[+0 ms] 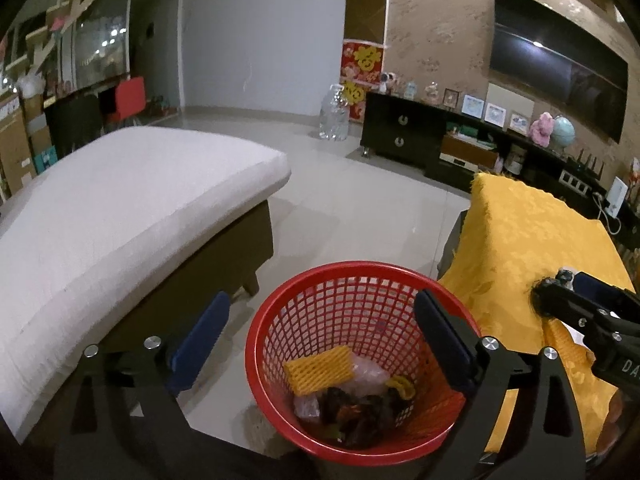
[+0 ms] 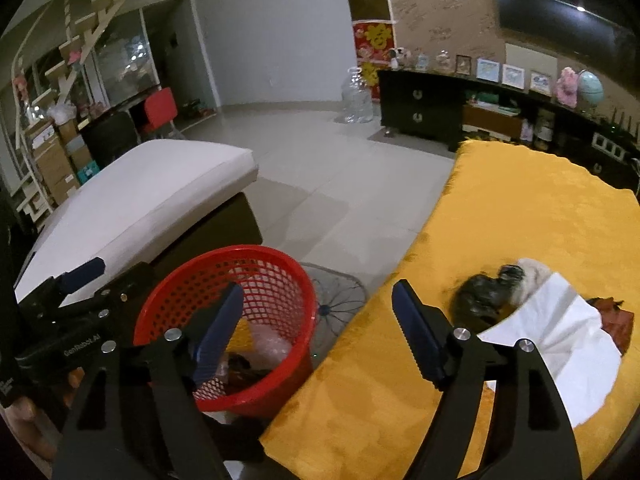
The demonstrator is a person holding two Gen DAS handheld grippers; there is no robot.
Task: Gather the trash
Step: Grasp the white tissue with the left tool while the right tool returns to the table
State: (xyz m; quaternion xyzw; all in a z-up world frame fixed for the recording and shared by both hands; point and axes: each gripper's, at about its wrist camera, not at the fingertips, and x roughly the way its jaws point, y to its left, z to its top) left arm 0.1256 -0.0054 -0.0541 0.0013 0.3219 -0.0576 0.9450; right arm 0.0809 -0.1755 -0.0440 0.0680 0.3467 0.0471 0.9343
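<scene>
Both claws, left [image 1: 320, 344] and right [image 2: 320, 332], gape empty; reaching for the white paper [image 2: 560, 344] could knock the red basket [image 2: 168, 304] over.

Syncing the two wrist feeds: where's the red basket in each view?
Left wrist: red basket bottom centre, seen between the left gripper and its open fingers, trash inside.
Right wrist: red basket lower left, partly behind the right gripper, left of the yellow tablecloth.
Shared landmark: the white cushioned bench, beyond the basket to the left.
</scene>
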